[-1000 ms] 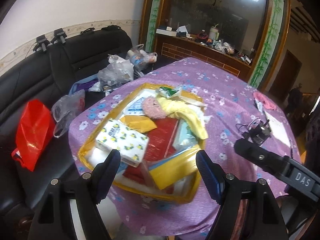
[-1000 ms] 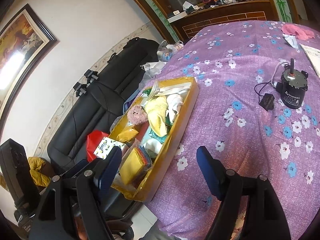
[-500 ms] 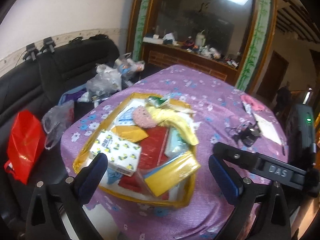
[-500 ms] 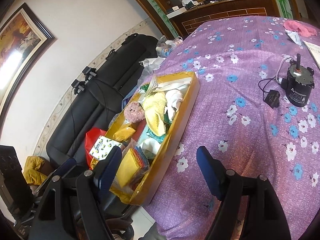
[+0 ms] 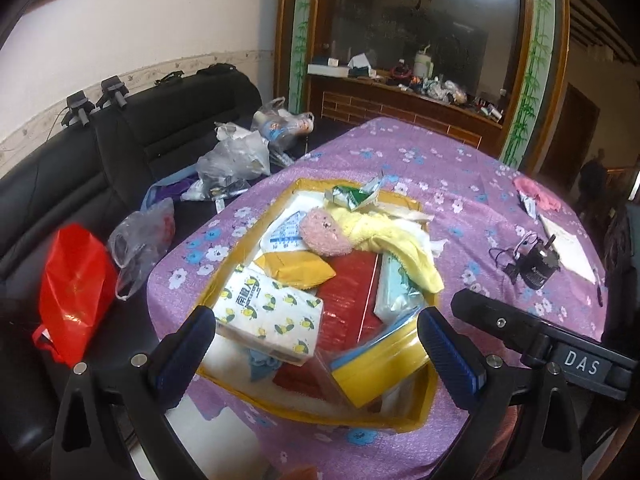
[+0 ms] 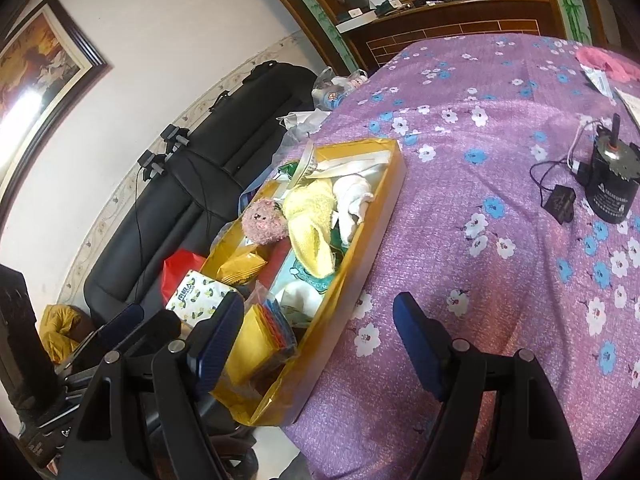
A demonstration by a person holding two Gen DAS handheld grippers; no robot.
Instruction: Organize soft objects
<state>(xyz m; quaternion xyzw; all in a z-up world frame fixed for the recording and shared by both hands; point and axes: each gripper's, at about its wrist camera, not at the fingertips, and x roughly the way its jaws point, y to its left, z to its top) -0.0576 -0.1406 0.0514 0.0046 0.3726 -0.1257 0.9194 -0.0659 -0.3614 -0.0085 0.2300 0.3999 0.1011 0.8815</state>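
Left tool (image 5: 310,354) is hanging wide and empty, jaws just opened further, over the lemon-print tissue pack (image 5: 269,312) at lower centre, likely lining up a grab, while right tool (image 6: 318,338) is waiting wide, empty beside the yellow tray (image 6: 376,216) on the tabletop (image 6: 500,260), keeping clear.

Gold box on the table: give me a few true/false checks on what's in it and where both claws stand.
1. The lemon-print tissue pack lies in the gold box. True.
2. The left claw grips the tissue pack. False: it is open, holding nothing.
3. The pink plush lies on bare tablecloth. False: it is in the box, against the yellow towel.
4. The right claw is open. True.
5. A black motor stands outside the box. True.
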